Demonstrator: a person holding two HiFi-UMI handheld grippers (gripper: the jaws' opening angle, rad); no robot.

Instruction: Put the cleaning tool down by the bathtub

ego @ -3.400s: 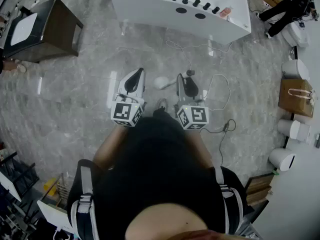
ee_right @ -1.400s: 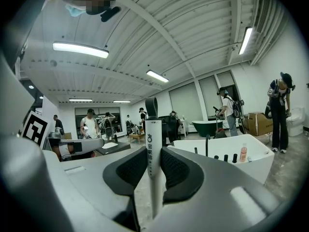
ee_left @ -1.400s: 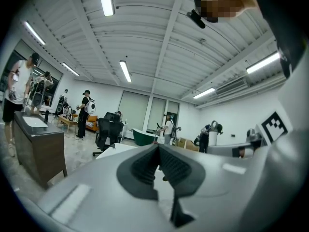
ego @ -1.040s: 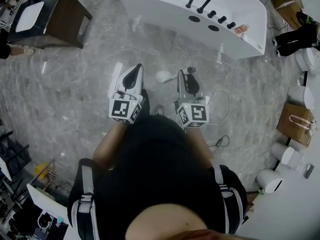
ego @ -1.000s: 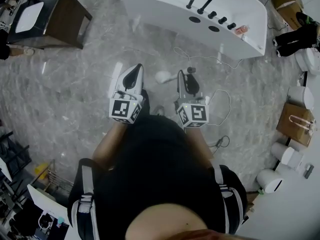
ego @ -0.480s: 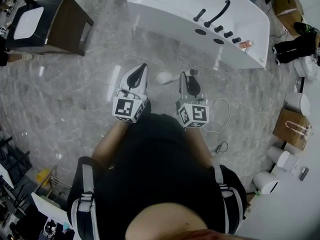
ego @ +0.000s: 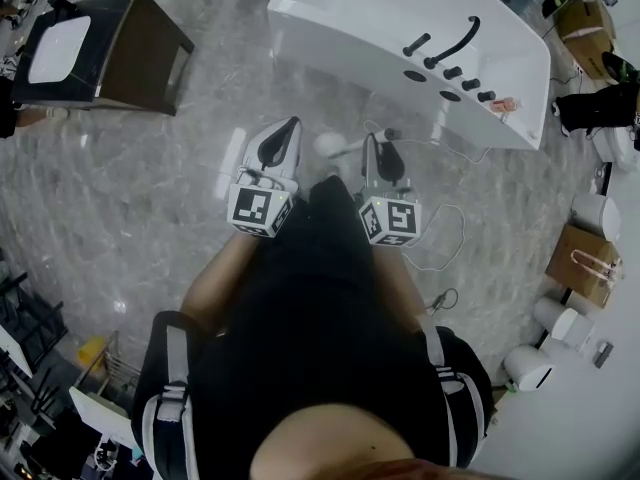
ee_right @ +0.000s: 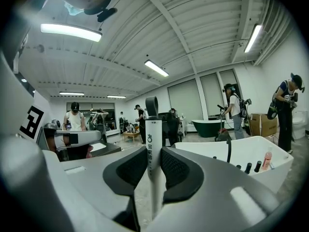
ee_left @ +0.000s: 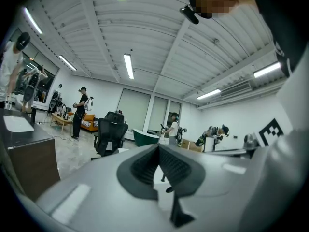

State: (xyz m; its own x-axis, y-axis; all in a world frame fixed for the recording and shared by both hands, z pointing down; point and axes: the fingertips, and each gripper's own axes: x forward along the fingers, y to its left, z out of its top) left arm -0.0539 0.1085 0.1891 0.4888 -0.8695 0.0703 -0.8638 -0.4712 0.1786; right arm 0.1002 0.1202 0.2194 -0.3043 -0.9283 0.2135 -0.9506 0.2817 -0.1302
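Floor (ego: 150, 193): grey marble, and the largest thing in the head view. The person stands on it with both grippers held out in front.

Bathtub (ego: 340, 63): white and freestanding, at upper right of the head view. Against the earlier head views it now shows more of its inside and sits nearer the grippers, so the person has closed in on it. The floor along its near wall looks free for a put-down.

Cabinet (ego: 160, 68): dark wood with a white basin top, at upper left, well apart from the tub. Plays no part here.

Right gripper (ee_right: 153, 153): clenched on the cleaning tool, pads pressing either side of its handle. The grip is unchanged across the earlier head views.

Left gripper (ee_left: 158, 151): pads drawn together at the tips with nothing between them. Carried alongside, idle.

Cleaning tool (ee_right: 153, 129): white handle upright between the right jaws, dark loop on top. It is off the floor, carried, near the tub but not yet beside it.

Tap (ego: 458, 41): black curved spout on the tub's deck, with a row of black knobs beside it.

Stage (judged): approach nearly done. The lowering and the release beside the tub wall remain.
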